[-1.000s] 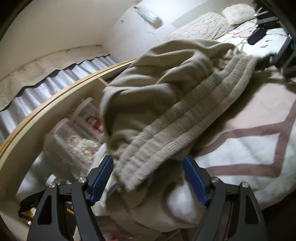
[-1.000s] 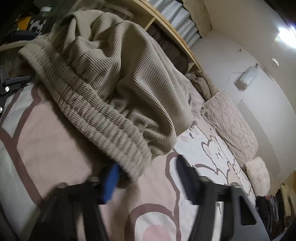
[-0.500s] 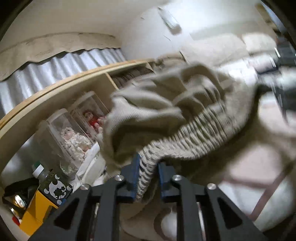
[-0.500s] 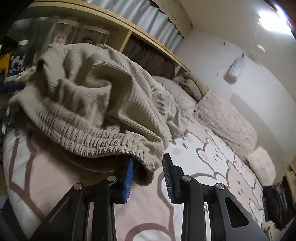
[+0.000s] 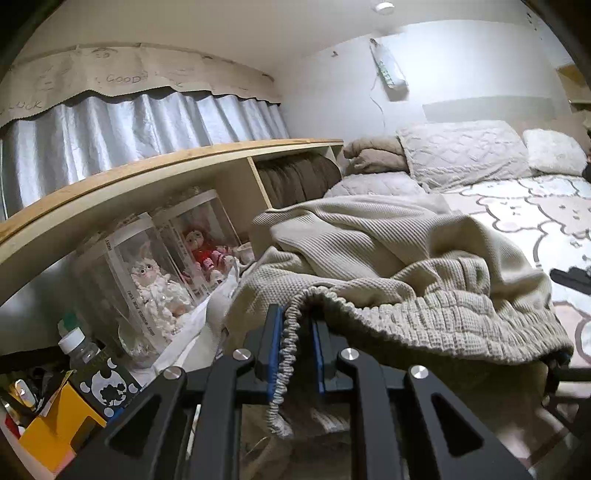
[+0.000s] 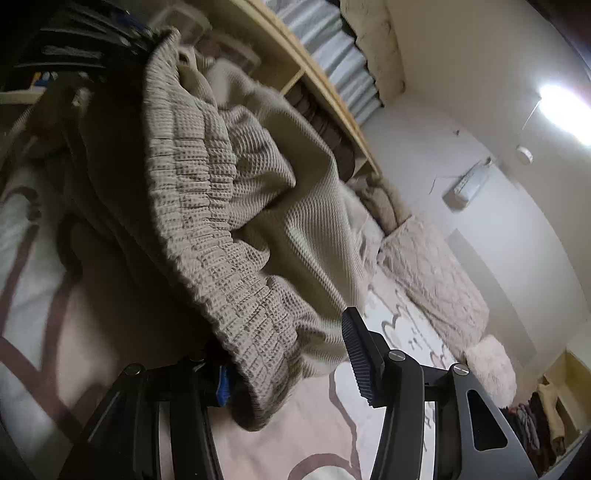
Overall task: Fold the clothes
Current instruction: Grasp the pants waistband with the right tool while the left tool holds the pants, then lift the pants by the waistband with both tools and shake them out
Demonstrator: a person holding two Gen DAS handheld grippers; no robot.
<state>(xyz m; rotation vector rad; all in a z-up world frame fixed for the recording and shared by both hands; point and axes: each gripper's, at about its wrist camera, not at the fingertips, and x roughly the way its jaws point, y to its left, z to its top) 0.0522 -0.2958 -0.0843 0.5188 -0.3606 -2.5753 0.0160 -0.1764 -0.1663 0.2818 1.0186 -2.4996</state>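
A beige waffle-knit garment (image 5: 388,258) with a ribbed elastic waistband (image 5: 443,325) lies bunched on the bed. My left gripper (image 5: 295,347) is shut on one end of the waistband, and a loop of elastic hangs down between its blue pads. It holds that end raised off the cover. In the right wrist view the left gripper (image 6: 136,35) shows dark at the top left, at the band's far end. The jaws of my right gripper (image 6: 288,369) are opening. The waistband's other end (image 6: 236,317) lies between them against the left pad, and the right pad stands clear of the cloth.
A wooden shelf (image 5: 184,166) runs along the bed's left side, holding clear doll cases (image 5: 155,273), a bottle (image 5: 79,347) and a yellow box (image 5: 55,432). Pillows (image 5: 461,155) lie at the head. The patterned bed cover (image 6: 332,443) spreads under the garment.
My left gripper closed on the waistband and lifted it. My right gripper first narrowed around the other end, then opened wider again. The waistband now hangs stretched between the two.
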